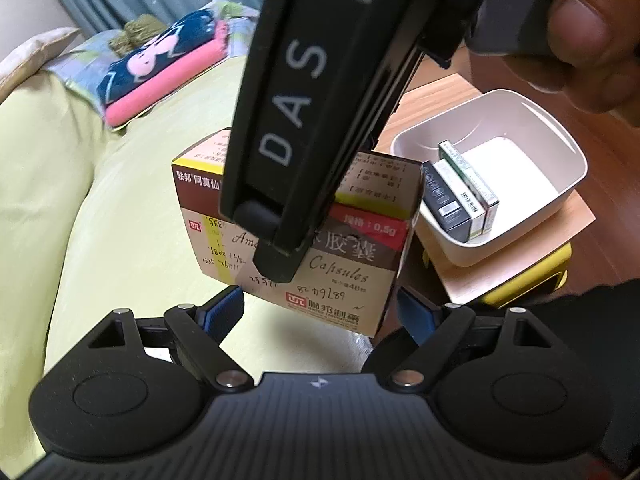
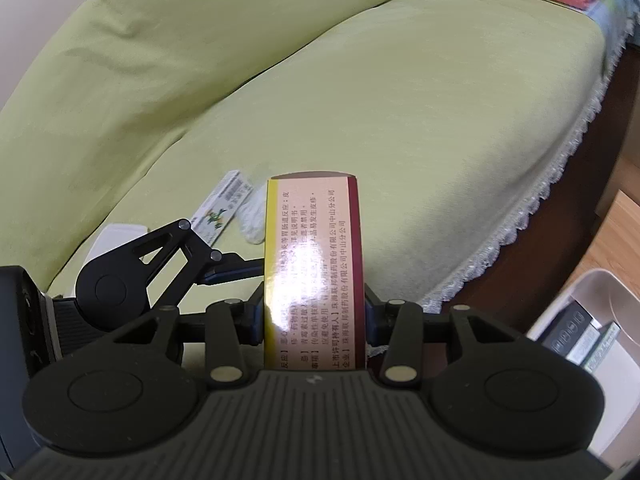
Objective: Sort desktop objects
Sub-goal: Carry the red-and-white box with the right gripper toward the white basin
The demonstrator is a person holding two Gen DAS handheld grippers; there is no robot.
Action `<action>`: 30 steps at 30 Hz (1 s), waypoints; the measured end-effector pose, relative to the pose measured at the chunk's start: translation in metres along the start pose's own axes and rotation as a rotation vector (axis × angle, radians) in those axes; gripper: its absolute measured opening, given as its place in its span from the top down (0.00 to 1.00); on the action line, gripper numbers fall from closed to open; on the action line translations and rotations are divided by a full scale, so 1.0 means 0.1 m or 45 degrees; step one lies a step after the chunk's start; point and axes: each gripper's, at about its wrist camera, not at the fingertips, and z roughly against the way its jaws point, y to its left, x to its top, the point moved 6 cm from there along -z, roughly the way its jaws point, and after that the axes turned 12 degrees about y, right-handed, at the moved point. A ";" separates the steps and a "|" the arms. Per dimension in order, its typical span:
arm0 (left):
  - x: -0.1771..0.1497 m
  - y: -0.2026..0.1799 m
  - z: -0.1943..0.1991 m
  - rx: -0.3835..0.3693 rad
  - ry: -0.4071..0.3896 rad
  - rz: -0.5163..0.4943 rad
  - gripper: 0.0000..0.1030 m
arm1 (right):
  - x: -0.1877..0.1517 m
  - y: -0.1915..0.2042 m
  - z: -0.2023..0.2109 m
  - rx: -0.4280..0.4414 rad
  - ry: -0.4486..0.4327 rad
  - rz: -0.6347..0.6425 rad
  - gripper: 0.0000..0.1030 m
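While right hand-held gripper (image 2: 315,320) clamps capsule box (image 2: 315,264), left hand-held gripper (image 1: 320,312) spread wide, empty.

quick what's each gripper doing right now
Left gripper: open, pads apart beside the capsule box.
Right gripper: shut on the capsule box.

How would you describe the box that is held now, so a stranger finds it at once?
Over the green-covered sofa, beside the white tub of slim packets, the right gripper clamps a capsule box. Unlike those packets, it is bulky, maroon and cream, with handwriting on its front.
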 end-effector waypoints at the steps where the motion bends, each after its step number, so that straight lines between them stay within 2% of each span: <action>1: 0.03 -0.02 0.01 -0.005 -0.003 -0.013 0.18 | -0.01 -0.04 0.02 -0.004 -0.005 -0.011 0.61; 3: 0.01 0.04 0.10 -0.016 -0.010 -0.040 0.18 | -0.05 -0.15 0.07 -0.013 -0.017 -0.036 0.61; 10: 0.35 -0.14 0.09 -0.058 -0.044 -0.145 0.18 | -0.20 -0.55 0.27 -0.056 -0.065 -0.143 0.61; 17: 0.72 -0.70 -0.42 -0.096 -0.075 -0.232 0.18 | -0.33 -0.89 0.44 -0.093 -0.102 -0.232 0.61; 30: 1.10 -1.12 -0.68 -0.184 -0.118 -0.326 0.18 | -0.63 -1.34 0.58 -0.118 -0.152 -0.388 0.61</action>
